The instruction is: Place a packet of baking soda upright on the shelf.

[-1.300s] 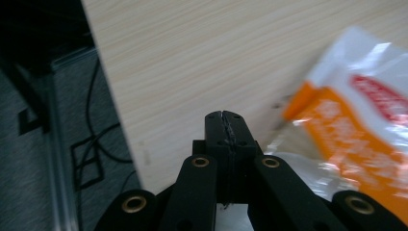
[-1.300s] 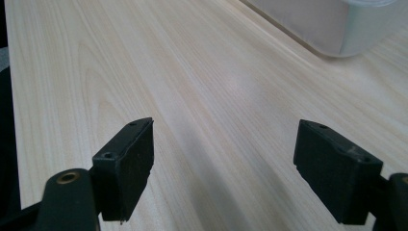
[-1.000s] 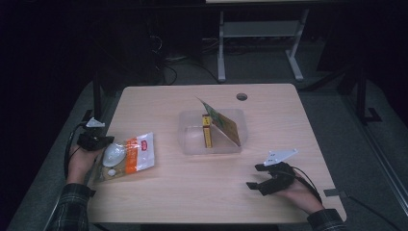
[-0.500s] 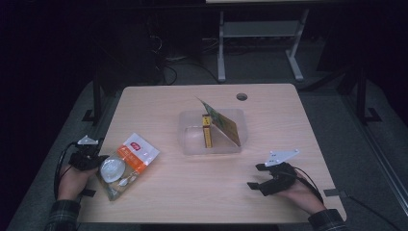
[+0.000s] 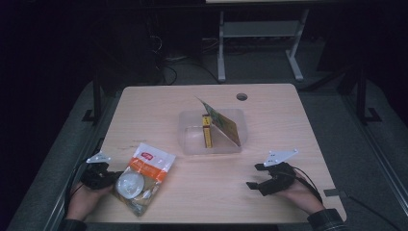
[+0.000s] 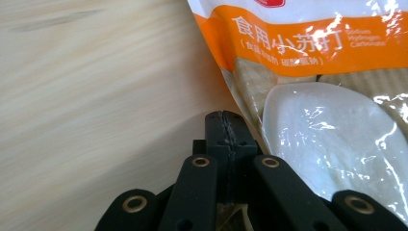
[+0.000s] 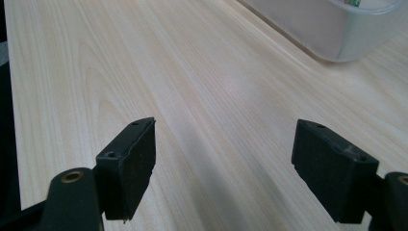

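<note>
A clear plastic bag [image 5: 144, 175] with an orange label and white powder lies at the table's near left corner; the left gripper view shows the bag [image 6: 317, 96] close up. My left gripper [image 5: 109, 179] sits at the bag's left edge, its jaws pressed together [image 6: 225, 118] with the bag's edge pinched between them. My right gripper [image 5: 255, 176] rests open on the table at the near right, its pads [image 7: 130, 163] wide apart over bare wood with nothing between them.
A clear plastic container [image 5: 190, 144] stands mid-table, with a yellow box [image 5: 206, 132] and a leaning flat packet [image 5: 223, 125] in it; its corner [image 7: 337, 38] lies ahead of the right gripper. The wooden table [image 5: 269, 120] has a cable hole [image 5: 241, 96] at the back.
The left gripper has slid toward the table's near left corner, and the bag has come along with it. The right gripper has stayed in place.
</note>
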{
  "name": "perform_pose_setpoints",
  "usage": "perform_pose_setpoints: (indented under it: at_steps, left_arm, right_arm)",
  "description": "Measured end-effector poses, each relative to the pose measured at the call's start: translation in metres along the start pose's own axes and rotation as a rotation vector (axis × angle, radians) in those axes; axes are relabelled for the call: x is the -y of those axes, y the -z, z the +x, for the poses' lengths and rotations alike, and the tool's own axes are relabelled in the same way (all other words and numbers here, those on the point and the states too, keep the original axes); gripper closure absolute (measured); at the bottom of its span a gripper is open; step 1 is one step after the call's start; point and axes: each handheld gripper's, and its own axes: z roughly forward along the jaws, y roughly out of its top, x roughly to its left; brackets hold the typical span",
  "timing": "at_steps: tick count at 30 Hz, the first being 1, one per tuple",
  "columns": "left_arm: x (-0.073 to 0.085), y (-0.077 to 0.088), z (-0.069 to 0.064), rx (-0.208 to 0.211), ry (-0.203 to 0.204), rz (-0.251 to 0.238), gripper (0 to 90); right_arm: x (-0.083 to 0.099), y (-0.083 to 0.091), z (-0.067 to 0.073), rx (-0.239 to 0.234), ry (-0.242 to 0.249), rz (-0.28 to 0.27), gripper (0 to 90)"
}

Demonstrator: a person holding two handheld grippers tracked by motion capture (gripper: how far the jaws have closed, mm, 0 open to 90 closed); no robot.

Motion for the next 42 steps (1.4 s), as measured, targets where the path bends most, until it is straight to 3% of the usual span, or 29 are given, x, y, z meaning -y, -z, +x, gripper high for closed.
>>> perform_pose_setpoints:
  at_steps: [3, 6, 10, 12, 13, 14, 16, 19, 20, 22, 23, 24, 28, 29, 34, 36, 37, 40, 42]
  left_arm:
    - [-0.004, -0.004, -0.013, 0.019, -0.032, 0.0, 89.7]
    - [-0.009, 0.0, -0.016, -0.026, -0.063, -0.01, 82.3]
    - [-0.014, 0.015, -0.013, -0.044, -0.034, -0.092, 72.9]
    - [-0.016, 0.017, -0.014, -0.003, -0.019, -0.118, 64.4]
    - [-0.018, 0.014, -0.016, 0.049, -0.006, -0.128, 58.9]
    - [-0.019, 0.01, -0.02, 0.069, -0.016, -0.12, 53.4]
    - [-0.023, -0.001, -0.027, 0.088, -0.04, -0.088, 45.7]
    - [-0.026, -0.017, -0.031, 0.09, -0.056, -0.037, 41.1]
    - [-0.026, -0.021, -0.03, 0.1, -0.068, -0.018, 41.5]
    - [-0.025, -0.028, -0.028, 0.128, -0.03, -0.005, 41.1]
    - [-0.025, -0.03, -0.026, 0.135, -0.034, 0.003, 41.1]
    - [-0.025, -0.03, -0.025, 0.154, -0.031, -0.004, 45.3]
    - [-0.029, -0.027, -0.029, 0.155, -0.076, -0.005, 80.3]
    - [-0.029, -0.028, -0.03, 0.157, -0.086, -0.007, 83.5]
    - [-0.032, -0.024, -0.038, 0.182, -0.089, -0.048, 89.0]
    - [-0.034, -0.022, -0.04, 0.18, -0.108, -0.058, 89.3]
    - [-0.036, -0.019, -0.048, 0.173, -0.117, -0.07, 89.4]
    - [-0.039, -0.018, -0.054, 0.172, -0.127, -0.088, 89.5]
    - [-0.045, -0.013, -0.063, 0.168, -0.136, -0.136, 89.6]
  right_arm:
    - [0.0, 0.0, 0.0, 0.003, 0.001, 0.0, 23.3]
    - [0.0, 0.0, 0.0, 0.004, 0.004, -0.001, 23.4]
    - [0.001, 0.001, 0.0, 0.006, -0.002, 0.002, 23.4]
    - [0.001, 0.001, 0.0, 0.007, -0.004, 0.005, 23.4]
    - [0.001, 0.0, 0.0, 0.007, -0.004, 0.005, 23.4]
    - [0.0, 0.0, 0.0, 0.006, -0.001, 0.004, 23.4]
    - [0.0, -0.001, 0.001, 0.006, 0.004, 0.008, 23.4]
    - [-0.001, -0.001, 0.002, 0.003, 0.006, 0.005, 23.4]
    - [-0.001, -0.001, 0.002, 0.001, 0.004, 0.005, 23.3]
    - [-0.001, -0.002, 0.003, -0.001, -0.001, 0.005, 23.4]
    - [-0.001, -0.002, 0.003, -0.003, 0.001, 0.006, 23.3]
    - [-0.002, -0.003, 0.004, -0.004, 0.008, 0.007, 23.4]
    - [-0.004, -0.008, 0.006, -0.022, 0.013, -0.001, 23.3]
    - [-0.006, -0.01, 0.008, -0.032, 0.014, -0.002, 23.3]
    - [-0.013, -0.018, 0.016, -0.074, 0.028, -0.014, 23.4]
    - [-0.017, -0.02, 0.018, -0.095, 0.023, -0.031, 23.8]
    - [-0.019, -0.021, 0.019, -0.103, 0.018, -0.042, 23.8]
    - [-0.026, -0.024, 0.022, -0.142, 0.01, -0.076, 23.8]
    - [-0.032, -0.028, 0.026, -0.163, 0.024, -0.088, 23.7]
